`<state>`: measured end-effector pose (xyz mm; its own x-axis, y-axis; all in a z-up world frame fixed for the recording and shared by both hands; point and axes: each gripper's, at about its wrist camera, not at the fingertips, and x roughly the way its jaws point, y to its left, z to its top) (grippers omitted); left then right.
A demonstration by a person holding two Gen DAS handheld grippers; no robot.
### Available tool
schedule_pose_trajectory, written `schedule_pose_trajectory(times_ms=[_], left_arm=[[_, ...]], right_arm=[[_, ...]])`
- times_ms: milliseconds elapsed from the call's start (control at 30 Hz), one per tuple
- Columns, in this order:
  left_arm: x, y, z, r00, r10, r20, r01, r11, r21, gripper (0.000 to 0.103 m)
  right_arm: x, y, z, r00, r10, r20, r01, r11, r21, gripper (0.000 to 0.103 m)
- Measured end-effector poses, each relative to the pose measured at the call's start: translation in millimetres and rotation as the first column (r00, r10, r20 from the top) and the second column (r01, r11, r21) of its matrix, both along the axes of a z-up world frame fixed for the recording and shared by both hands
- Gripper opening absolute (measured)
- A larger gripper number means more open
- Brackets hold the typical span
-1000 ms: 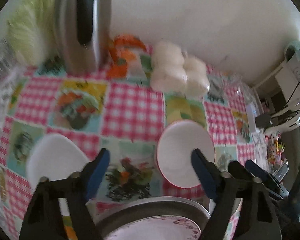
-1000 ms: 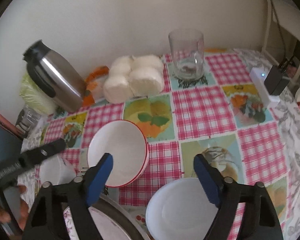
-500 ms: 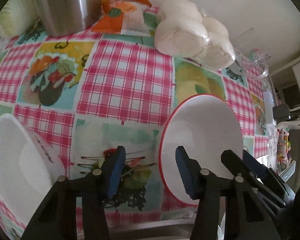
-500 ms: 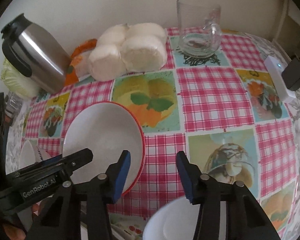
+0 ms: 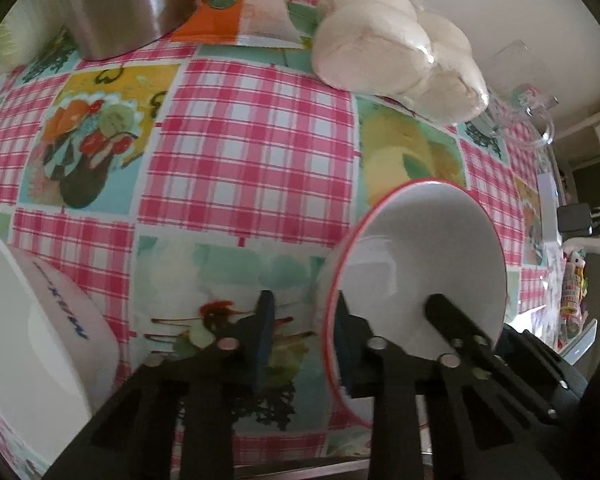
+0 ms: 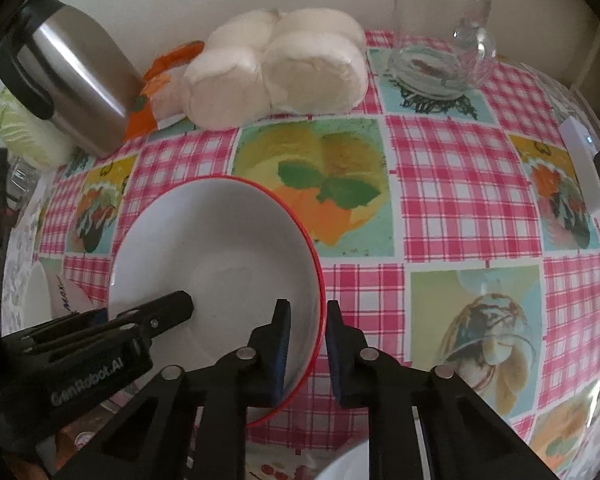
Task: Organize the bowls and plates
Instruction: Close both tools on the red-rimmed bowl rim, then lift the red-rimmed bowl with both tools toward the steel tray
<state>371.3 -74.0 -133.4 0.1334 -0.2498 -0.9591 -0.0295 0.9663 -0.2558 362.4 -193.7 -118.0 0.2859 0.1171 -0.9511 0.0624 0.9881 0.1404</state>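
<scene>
The step in hand is, I judge, the seizing of the red-rimmed bowl (image 6: 215,256) from two sides, so that it can go onto a stack. The left gripper (image 5: 302,326) straddles the bowl's left wall: one pad stands outside over the tablecloth (image 5: 243,148), the other inside the bowl. Its jaws are closing and are nearly together, but a thin gap outside the wall seems to remain, so I cannot say that it pinches already. The right gripper (image 6: 306,334) does the same on the opposite wall, one pad inside, one outside. Its jaws are also closing, with the rim between them, and they seem not quite pressed on it.

Both tools point steeply down at the table, and they are near each other, the left one's finger reaching into the bowl just left of the right tool.

A white bowl (image 5: 31,332) lies well to the left of the left gripper.

The next move calls for a firm pinch on both walls, then an even lift, so that the bowl does not tilt or slip.
</scene>
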Motion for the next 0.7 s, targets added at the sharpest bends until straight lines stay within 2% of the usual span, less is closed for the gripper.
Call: schedule_pose_trajectory(times_ms=[100, 167, 433, 700], left_arm=[[1, -10, -1, 1.0, -0.016, 0.01, 0.016, 1.0, -0.007, 0.012], [1, -18, -2, 1.0, -0.019, 0.016, 0.019, 1.0, -0.005, 0.011], [-4, -22, 0, 0.997, -0.032, 0.063, 0.032, 0.999, 0.003, 0.011], [-7, -23, 31, 0.986, -0.05, 0.16, 0.049, 0.999, 0.011, 0.011]], right_arm=[[1, 1, -7, 1.0, -0.005, -0.013, 0.005, 1.0, 0.009, 0.018], [2, 2, -6, 1.0, 0.009, -0.01, -0.009, 1.0, -0.004, 0.015], [-1, 0, -7, 1.0, 0.014, 0.017, -0.014, 1.0, -0.01, 0.013], [-3, -12, 17, 0.996, -0.009, 0.087, 0.008, 1.0, 0.015, 0.013]])
